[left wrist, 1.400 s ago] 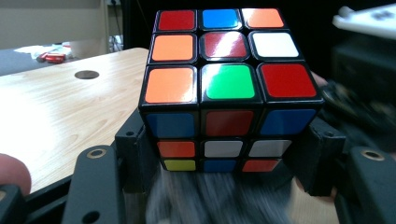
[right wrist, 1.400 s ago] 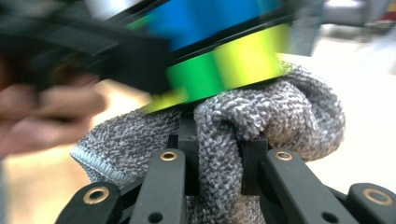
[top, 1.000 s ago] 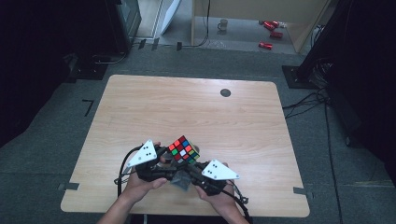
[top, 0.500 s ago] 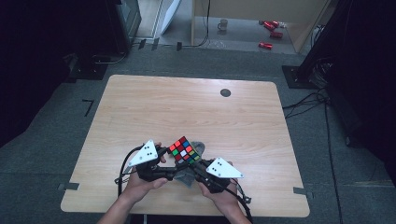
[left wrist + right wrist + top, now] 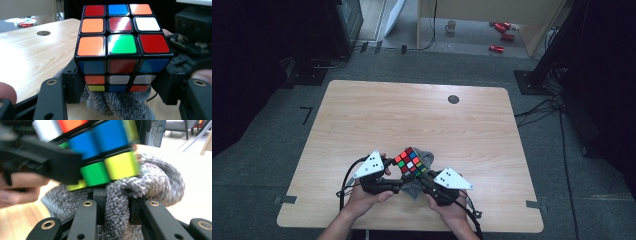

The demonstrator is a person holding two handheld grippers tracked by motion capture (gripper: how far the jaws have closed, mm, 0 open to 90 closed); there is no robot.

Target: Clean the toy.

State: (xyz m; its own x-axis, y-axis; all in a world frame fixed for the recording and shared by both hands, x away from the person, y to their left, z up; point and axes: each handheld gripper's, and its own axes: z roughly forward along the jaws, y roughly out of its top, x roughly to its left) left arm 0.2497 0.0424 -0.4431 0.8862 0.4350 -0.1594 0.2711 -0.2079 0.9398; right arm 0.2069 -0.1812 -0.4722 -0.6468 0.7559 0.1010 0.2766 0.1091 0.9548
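Note:
A scrambled Rubik's cube [image 5: 411, 161] [image 5: 122, 45] is held above the wooden table near its front edge. My left gripper [image 5: 398, 181] [image 5: 120, 85] is shut on the cube's two sides. Beneath and behind the cube lies a grey fuzzy cloth [image 5: 426, 154] [image 5: 117, 106] [image 5: 150, 182]. My right gripper [image 5: 421, 181] [image 5: 116, 207] is shut on a fold of that cloth, just below the cube [image 5: 100, 142], and the cloth touches the cube's underside. One black jaw of the left gripper [image 5: 47, 162] crosses the right gripper view. A hand holds each gripper.
The wooden table [image 5: 412, 115] has a small black round hole [image 5: 453, 99] near its far edge. Cables trail from both grippers over the front edge. On the floor beyond the table stand a mug [image 5: 451, 25] and red cans [image 5: 502, 27].
The right gripper with the cloth has edged slightly to the right under the cube. The left gripper and the cube have stayed in place.

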